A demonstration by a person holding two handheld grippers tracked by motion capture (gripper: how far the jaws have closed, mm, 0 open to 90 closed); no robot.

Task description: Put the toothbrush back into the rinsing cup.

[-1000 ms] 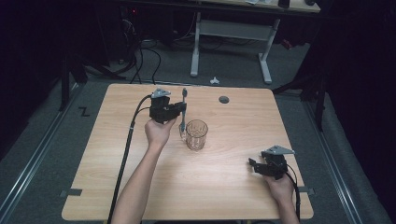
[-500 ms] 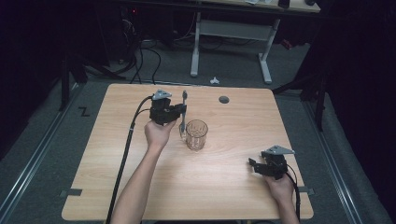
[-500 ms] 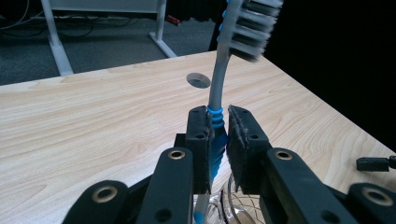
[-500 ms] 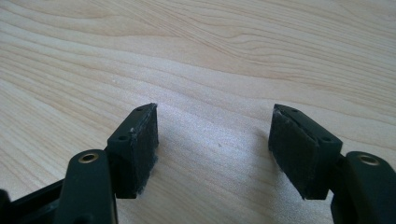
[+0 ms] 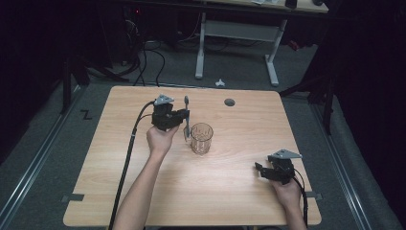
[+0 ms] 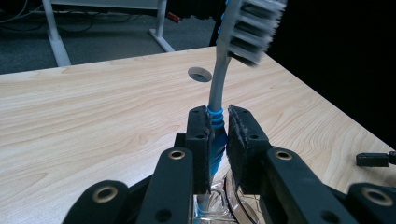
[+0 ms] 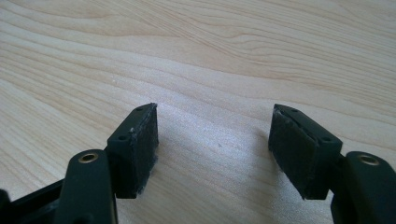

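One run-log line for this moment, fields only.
left gripper: shut on toothbrush, upright beside glass | right gripper: open, nothing between pads, low over table

wooden table (image 5: 143,191) with a round hole (image 5: 230,102), grey desk frame (image 5: 234,31) on carpet behind

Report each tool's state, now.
Left tool: closed on the grey toothbrush with blue grip, above the clear glass cup.
Right tool: open, holding nothing.
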